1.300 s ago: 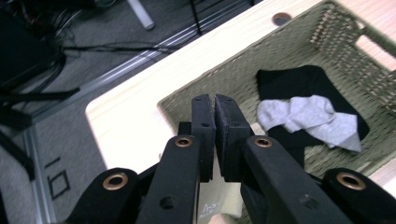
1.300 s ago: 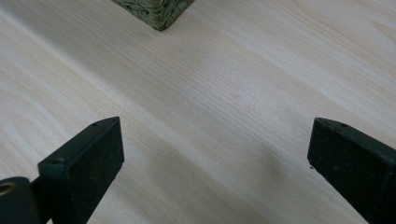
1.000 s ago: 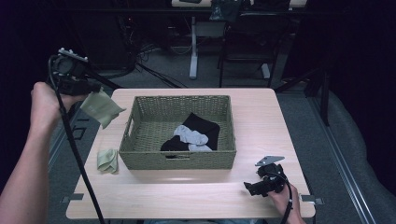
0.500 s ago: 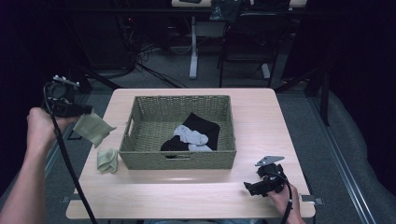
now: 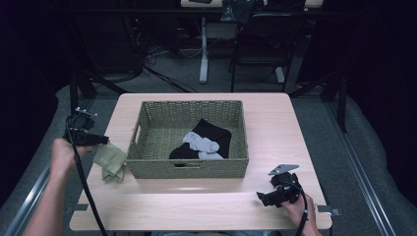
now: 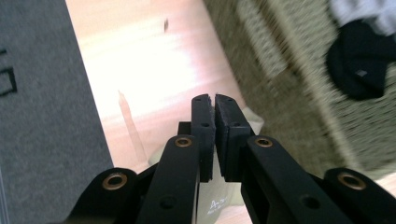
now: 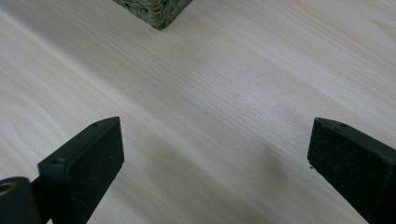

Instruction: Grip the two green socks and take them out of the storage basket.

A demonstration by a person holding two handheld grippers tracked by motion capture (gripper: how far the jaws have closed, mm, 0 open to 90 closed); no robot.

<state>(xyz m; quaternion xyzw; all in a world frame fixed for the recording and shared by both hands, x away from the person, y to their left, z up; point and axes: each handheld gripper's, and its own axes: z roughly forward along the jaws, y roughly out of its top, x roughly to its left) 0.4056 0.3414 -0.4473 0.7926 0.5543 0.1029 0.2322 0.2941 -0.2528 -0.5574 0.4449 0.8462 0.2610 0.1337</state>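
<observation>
Pinching an olive-green fabric sock (image 5: 110,158), left gripper (image 6: 214,100) jaws are nearly together; it hangs just above the other green sock on the pale wooden table (image 5: 196,204), left of the woven wicker basket (image 5: 189,168). Lower until it rests flat, then release. Right gripper (image 5: 268,197) idles wide, empty

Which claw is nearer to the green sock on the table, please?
Left. The left claw is right at the green sock, beside the basket; the right claw rests across the table.
</observation>
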